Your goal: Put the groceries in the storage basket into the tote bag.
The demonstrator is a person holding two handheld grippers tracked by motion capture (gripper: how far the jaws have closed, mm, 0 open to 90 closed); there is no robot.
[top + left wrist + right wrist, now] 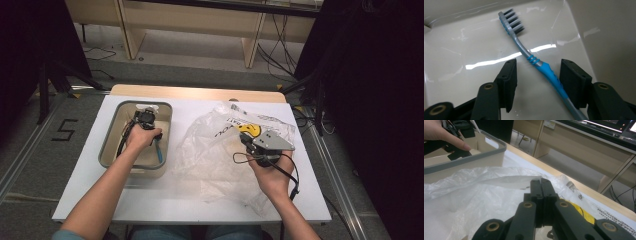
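A blue and grey toothbrush with dark bristles lies on the floor of a beige tub. My left gripper reaches down into that tub, open, with the brush handle between its jaws and close to the right-hand pad. From above, the toothbrush pokes out beside my left gripper. My right gripper has its jaws pressed together on a fold of a clear plastic bag. That bag is spread over the middle of the table under my right gripper.
The grey-rimmed tub stands on a white board with a wooden far edge. A yellow label shows inside the bag. Beyond the table are wooden desks, cables and a floor marked with a 5.
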